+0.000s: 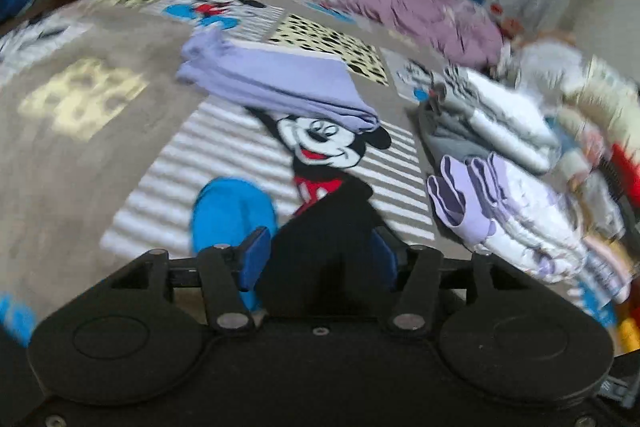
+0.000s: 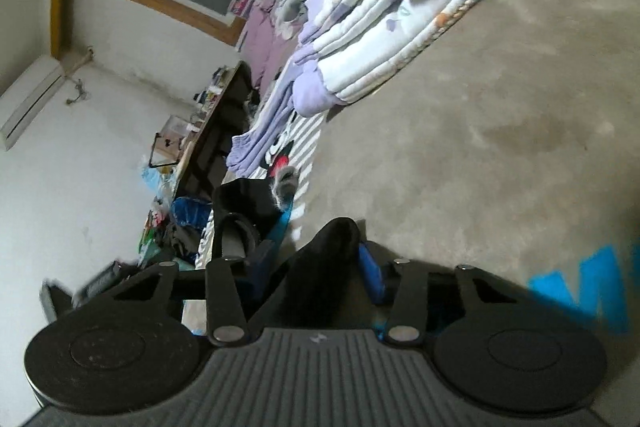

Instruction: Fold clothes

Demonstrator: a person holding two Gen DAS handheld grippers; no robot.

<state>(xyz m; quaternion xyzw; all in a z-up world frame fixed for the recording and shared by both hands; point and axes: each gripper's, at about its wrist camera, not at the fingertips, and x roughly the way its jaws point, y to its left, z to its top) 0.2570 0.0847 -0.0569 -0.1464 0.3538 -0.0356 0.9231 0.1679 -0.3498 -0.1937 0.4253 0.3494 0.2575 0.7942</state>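
Black cloth [image 1: 328, 247] is pinched by the left tool [image 1: 320, 259], its blue pads pressed against the fabric above a Mickey Mouse rug [image 1: 320, 147]. At twelve o'clock a folded lilac garment [image 1: 280, 87] is laid on the rug; at three o'clock folded bedding [image 1: 520, 195] is stacked. The same cloth [image 2: 328, 267] is also gripped by the right tool [image 2: 320, 267].

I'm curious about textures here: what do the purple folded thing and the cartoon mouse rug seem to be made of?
The purple garment looks like soft, matte knit cotton, going by its limp rounded folds. The rug looks like short-pile synthetic carpet with a printed mouse: flat, faintly fuzzy surface. Blur leaves both uncertain.
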